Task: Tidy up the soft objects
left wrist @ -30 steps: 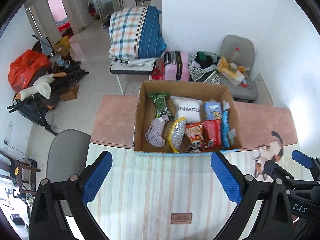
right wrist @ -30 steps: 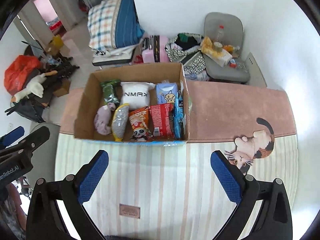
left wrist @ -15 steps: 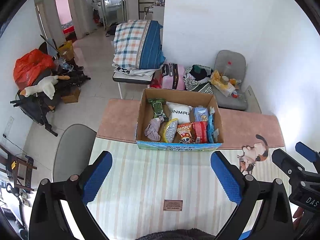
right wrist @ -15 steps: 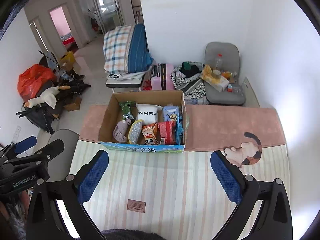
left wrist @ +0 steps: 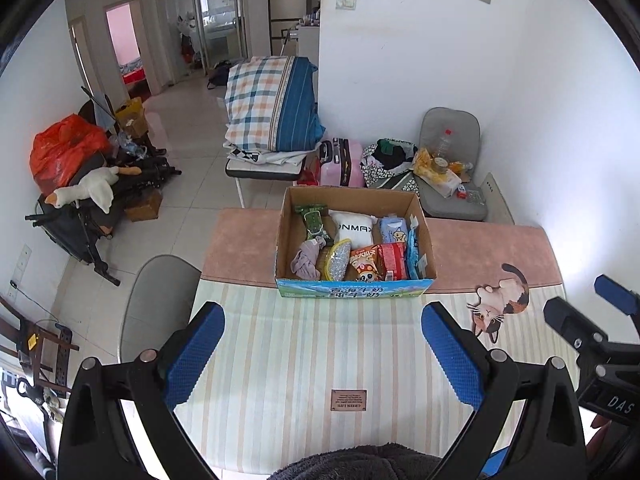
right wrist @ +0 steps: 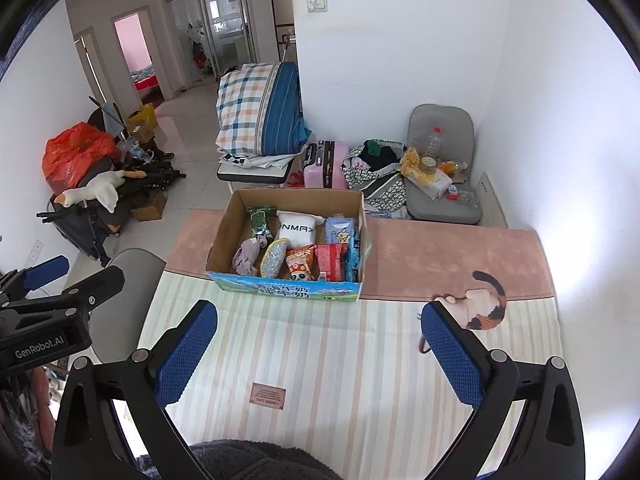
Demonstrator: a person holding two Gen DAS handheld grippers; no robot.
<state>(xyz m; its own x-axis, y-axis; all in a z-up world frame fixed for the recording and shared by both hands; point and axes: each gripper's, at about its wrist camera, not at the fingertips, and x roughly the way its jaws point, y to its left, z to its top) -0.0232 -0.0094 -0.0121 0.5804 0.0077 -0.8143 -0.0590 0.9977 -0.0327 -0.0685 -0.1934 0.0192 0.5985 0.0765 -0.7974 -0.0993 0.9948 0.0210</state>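
Note:
An open cardboard box [left wrist: 286,216] [right wrist: 219,236] stands on the far half of the table. It holds a white pillow pack [left wrist: 354,227] [right wrist: 298,229], a green packet [left wrist: 314,222], a mauve cloth [left wrist: 306,260] [right wrist: 247,256], a yellow-edged sponge [left wrist: 338,255], snack bags [left wrist: 378,262] and blue wipes packs [left wrist: 394,229]. My left gripper [left wrist: 322,354] is open and empty, high above the striped mat. My right gripper [right wrist: 320,350] is open and empty, also high and back from the box.
The table has a striped mat [left wrist: 320,344] with a cat print [left wrist: 500,308] at the right and a pink cloth [left wrist: 480,248] behind. A grey chair [left wrist: 152,304] stands at the table's left. A dark fuzzy thing [right wrist: 256,460] lies at the near edge.
Both grippers have pulled up and back from the box, which now looks smaller and farther. Both stayed open and empty.

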